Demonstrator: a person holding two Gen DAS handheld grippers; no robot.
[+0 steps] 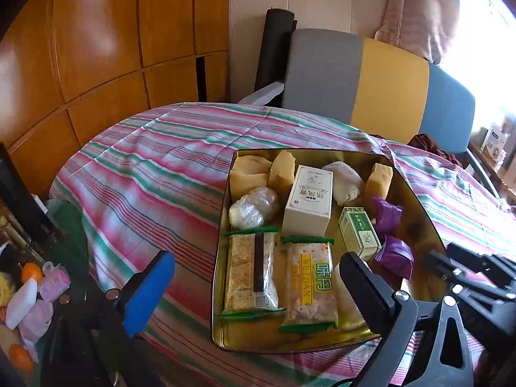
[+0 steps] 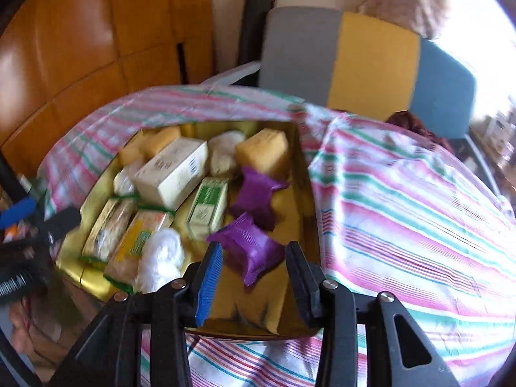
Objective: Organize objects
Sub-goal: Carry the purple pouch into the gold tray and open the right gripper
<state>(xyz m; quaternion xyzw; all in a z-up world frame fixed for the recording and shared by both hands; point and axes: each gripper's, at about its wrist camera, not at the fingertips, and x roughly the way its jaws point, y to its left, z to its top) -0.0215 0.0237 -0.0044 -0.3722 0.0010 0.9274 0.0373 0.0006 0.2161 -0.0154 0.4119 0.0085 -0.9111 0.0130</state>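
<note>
While the left gripper [image 1: 258,287] is held wide apart and empty, the right gripper [image 2: 254,277] is parted around nothing. A purple packet [image 2: 246,250] is seen just ahead of it, lying crosswise in the gold tin [image 2: 303,193].

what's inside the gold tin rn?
In the gold tin: two cracker packs, white box, green box, two purple packets, yellow sponge blocks, clear-wrapped white lumps. Anything beneath them is hidden.
</note>
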